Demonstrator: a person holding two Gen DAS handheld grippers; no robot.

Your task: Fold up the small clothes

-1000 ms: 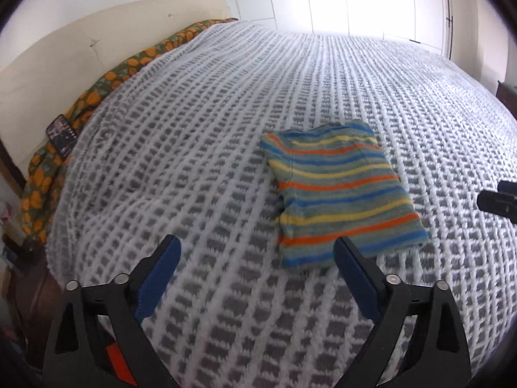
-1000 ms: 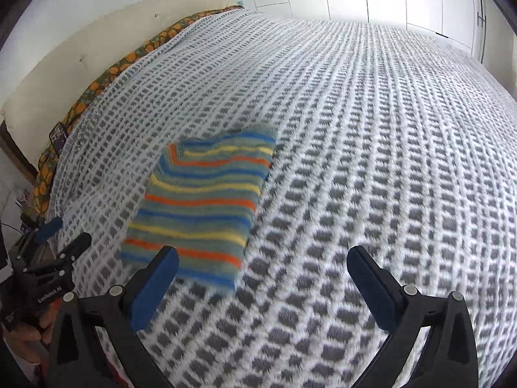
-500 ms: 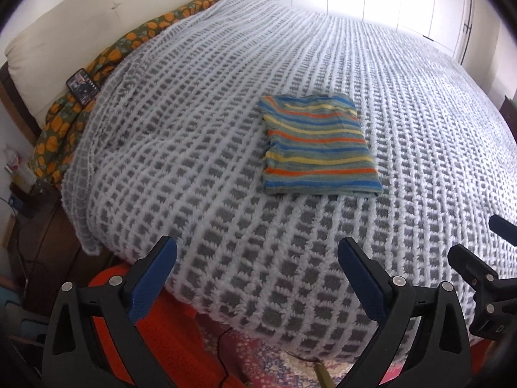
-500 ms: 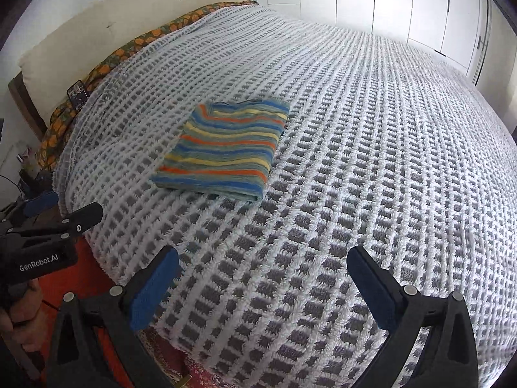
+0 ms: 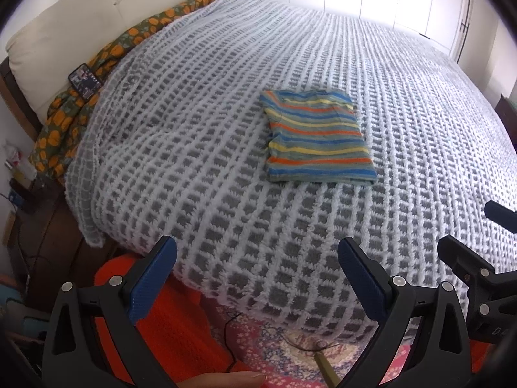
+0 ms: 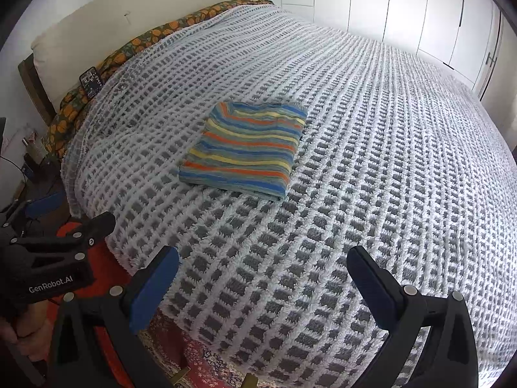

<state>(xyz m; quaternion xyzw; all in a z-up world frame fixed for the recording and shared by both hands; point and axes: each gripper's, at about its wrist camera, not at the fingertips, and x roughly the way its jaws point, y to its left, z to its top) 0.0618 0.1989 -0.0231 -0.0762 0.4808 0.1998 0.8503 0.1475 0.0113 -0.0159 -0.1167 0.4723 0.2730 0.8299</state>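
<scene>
Striped folded garment (image 5: 318,142), underside hidden.

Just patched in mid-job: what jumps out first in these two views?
The folded striped garment lies flat in a neat rectangle on the grey-and-white knitted bedspread, towards the near edge of the bed. Both the left gripper and the right gripper hang open and empty off that edge, touching nothing.

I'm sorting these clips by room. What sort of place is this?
Most likely a bedroom: a large bed under a grey-and-white knitted blanket, a cream headboard at its far end, and white wardrobe doors behind. A folded striped garment lies on the blanket.
</scene>
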